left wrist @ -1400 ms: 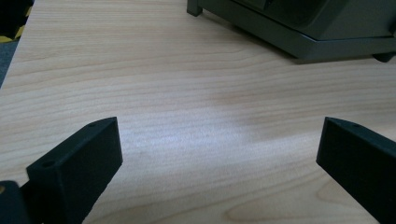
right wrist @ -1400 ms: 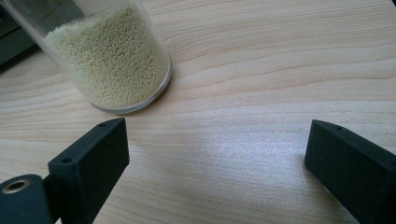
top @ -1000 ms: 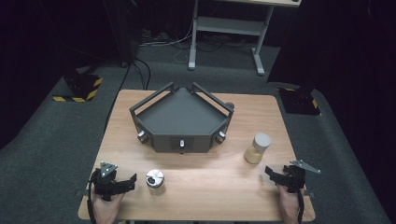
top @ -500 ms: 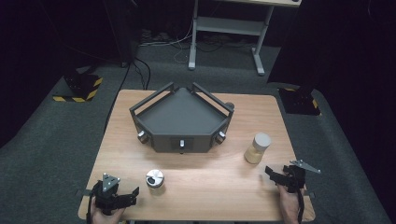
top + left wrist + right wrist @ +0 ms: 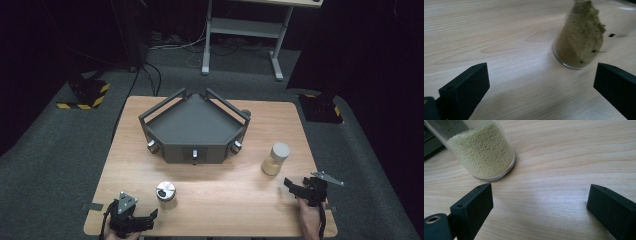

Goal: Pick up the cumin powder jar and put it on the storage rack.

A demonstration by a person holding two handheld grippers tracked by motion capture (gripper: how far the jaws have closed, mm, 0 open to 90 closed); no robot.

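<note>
From above, the left gripper (image 5: 150, 216) sat near the silver-lidded jar (image 5: 165, 194); the right gripper (image 5: 292, 186) lay near the pale jar (image 5: 275, 159). In each gripper view, jaws gaped wide, empty, jar ahead.

You face a wooden table (image 5: 215, 187) on grey carpet (image 5: 45, 150), dark room beyond, white desk frame (image 5: 245, 30) behind.
</note>
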